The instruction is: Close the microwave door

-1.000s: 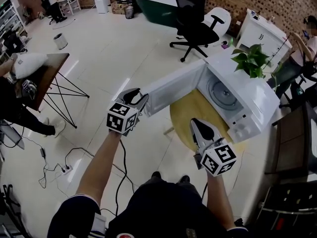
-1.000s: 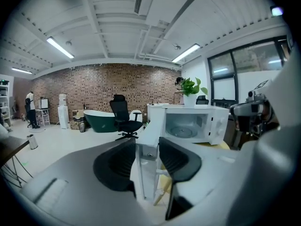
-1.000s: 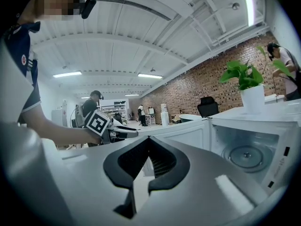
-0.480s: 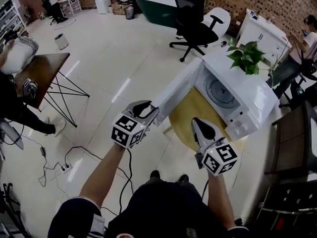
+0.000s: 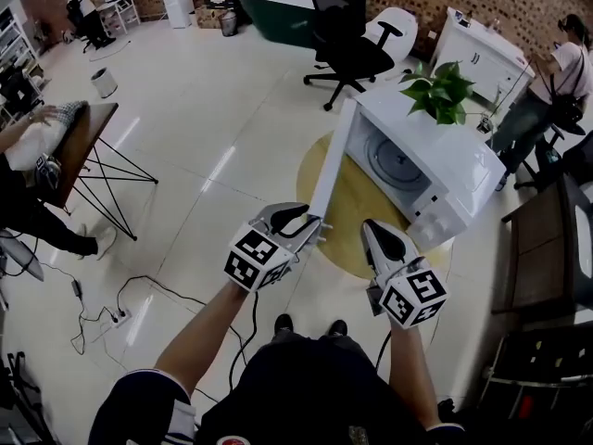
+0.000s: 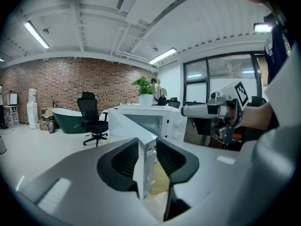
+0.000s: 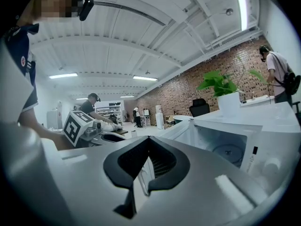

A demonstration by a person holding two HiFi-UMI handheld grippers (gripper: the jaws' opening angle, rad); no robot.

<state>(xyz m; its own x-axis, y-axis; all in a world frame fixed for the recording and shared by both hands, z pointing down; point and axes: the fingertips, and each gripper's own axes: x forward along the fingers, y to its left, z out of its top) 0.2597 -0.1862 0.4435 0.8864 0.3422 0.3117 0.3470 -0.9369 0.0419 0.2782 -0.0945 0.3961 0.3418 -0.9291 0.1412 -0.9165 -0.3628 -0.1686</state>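
Observation:
A white microwave (image 5: 435,170) stands on a round yellow table (image 5: 357,216), its door (image 5: 332,170) about half open and edge-on towards me. My left gripper (image 5: 310,225) is at the door's free lower corner. In the left gripper view the door's edge (image 6: 146,166) stands between the two pads and the jaws are closing on it; a sliver of gap still shows at the right pad. My right gripper (image 5: 373,230) hovers just right of the door, in front of the oven cavity, shut and holding nothing.
A potted plant (image 5: 435,91) sits on top of the microwave. A black office chair (image 5: 347,35) stands behind it, a wooden trestle table (image 5: 79,146) at the left, cables (image 5: 120,304) on the floor. A person (image 5: 547,91) stands at the far right.
The door has swung from wide open to about half open. My left gripper has moved right with the door's edge between its jaws. The right gripper has shifted only slightly.

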